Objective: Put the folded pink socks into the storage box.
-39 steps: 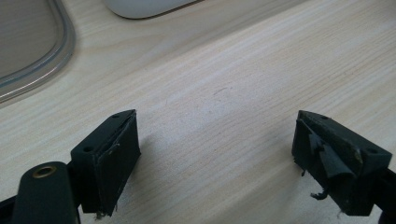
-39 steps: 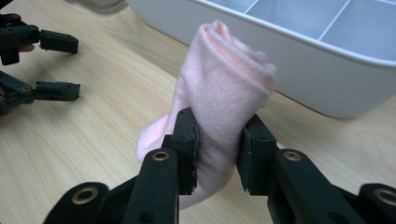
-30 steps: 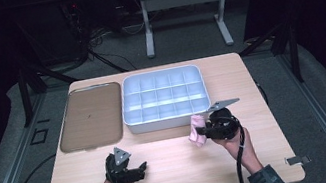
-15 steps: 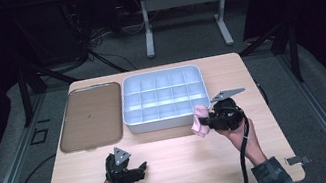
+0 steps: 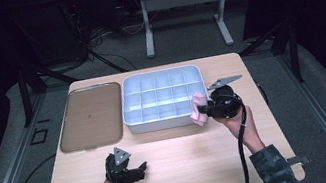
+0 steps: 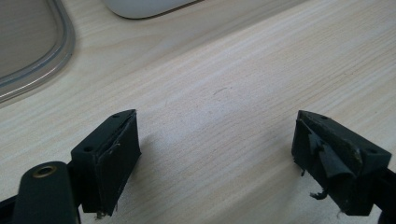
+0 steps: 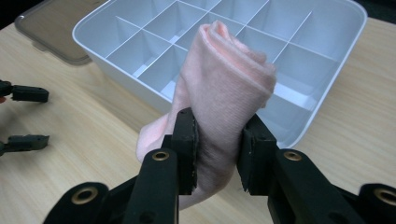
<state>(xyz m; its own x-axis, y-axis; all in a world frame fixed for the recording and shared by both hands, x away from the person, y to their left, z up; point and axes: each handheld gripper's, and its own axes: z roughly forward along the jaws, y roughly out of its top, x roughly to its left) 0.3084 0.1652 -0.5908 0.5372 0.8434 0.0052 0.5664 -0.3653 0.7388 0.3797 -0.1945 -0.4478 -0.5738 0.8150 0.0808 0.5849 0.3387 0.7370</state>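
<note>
A rolled pink cloth (image 7: pixel 224 88) is pinched in my right gripper (image 7: pixel 218 149), whose pads press into its lower half. In the high view the right gripper (image 5: pixel 205 111) holds the pink cloth (image 5: pixel 198 109) off the table at the front right corner of the white divided tray (image 5: pixel 166 120). The white divided tray (image 7: pixel 336 60) has several bare compartments. My left gripper (image 5: pixel 136 169) rests low near the table's front edge, left of centre. Its jaws stand wide apart over bare wood, left gripper (image 6: pixel 217 154) holding nothing.
A brown transparent lid (image 5: pixel 89 115) lies flat left of the tray; its rim (image 6: pixel 65 46) shows in the left gripper view. The wooden table (image 5: pixel 189 168) has bare room across its front. Table legs and cables stand on the dark floor behind.
My right gripper has risen with the pink cloth and moved toward the tray's front right corner. The left gripper has stayed in place.
</note>
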